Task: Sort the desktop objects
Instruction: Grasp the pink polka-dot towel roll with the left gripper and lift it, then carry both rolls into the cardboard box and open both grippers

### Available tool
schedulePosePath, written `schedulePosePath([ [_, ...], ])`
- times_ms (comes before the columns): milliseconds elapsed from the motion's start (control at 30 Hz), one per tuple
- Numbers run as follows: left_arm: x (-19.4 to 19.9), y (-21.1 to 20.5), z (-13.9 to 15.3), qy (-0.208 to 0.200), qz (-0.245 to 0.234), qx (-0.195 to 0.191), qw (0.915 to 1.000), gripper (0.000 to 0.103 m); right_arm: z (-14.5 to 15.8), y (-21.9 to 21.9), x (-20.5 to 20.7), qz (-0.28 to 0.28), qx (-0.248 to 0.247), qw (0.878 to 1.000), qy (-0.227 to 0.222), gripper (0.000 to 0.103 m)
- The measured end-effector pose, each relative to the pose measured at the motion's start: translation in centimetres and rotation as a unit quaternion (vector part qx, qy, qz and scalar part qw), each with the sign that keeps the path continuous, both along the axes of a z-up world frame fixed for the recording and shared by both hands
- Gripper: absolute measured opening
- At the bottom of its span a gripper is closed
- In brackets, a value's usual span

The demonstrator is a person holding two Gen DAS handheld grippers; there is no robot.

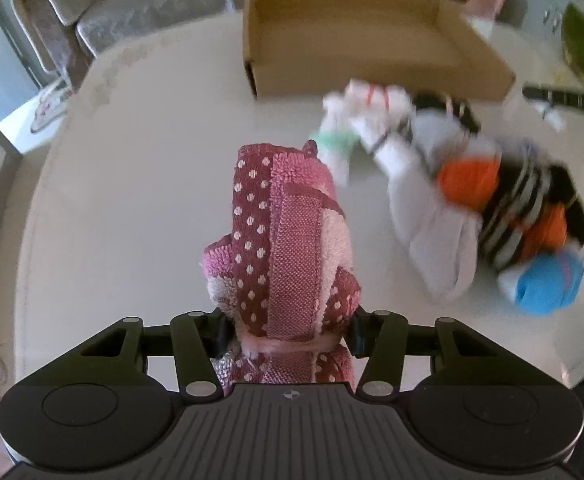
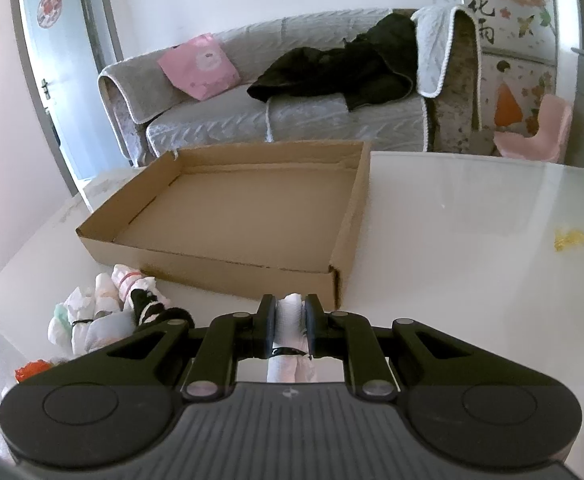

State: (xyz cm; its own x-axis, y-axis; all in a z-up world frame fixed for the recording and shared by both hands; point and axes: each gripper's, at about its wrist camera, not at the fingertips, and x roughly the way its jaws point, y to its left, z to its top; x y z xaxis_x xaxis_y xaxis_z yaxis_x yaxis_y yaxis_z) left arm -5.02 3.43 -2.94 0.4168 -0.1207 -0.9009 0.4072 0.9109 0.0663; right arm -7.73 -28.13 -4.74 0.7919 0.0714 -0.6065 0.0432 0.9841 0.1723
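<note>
My left hand-held gripper is clenched on the pink rolled towel; my right hand-held gripper clamps a white rolled cloth. The cardboard box lies straight ahead at frame centre, nearer my right.
</note>
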Motion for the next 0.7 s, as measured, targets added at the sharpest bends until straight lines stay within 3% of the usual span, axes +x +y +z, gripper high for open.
schedulePosePath([
  [233, 5.6, -2.1, 4.3, -0.039, 0.006, -0.053, 0.9978, 0.058, 2.7, -1.3, -0.2, -0.005, 0.023, 0.999, -0.029, 0.014],
  [433, 12.3, -6.4, 7.5, -0.071, -0.009, -0.068, 0.9951, 0.058, 5.7, -1.7, 4.4, 0.010, 0.010, 0.999, -0.037, 0.014],
  [567, 17.6, -9.7, 7.7, -0.084, -0.013, -0.086, 0.9927, 0.059, 6.6, -1.7, 9.2, 0.030, 0.011, 0.999, -0.027, 0.014],
  [700, 23.1, -12.6, 5.6, -0.084, -0.014, -0.107, 0.9906, 0.059, 5.9, -0.7, 14.5, 0.050, 0.016, 0.999, -0.011, 0.014],
])
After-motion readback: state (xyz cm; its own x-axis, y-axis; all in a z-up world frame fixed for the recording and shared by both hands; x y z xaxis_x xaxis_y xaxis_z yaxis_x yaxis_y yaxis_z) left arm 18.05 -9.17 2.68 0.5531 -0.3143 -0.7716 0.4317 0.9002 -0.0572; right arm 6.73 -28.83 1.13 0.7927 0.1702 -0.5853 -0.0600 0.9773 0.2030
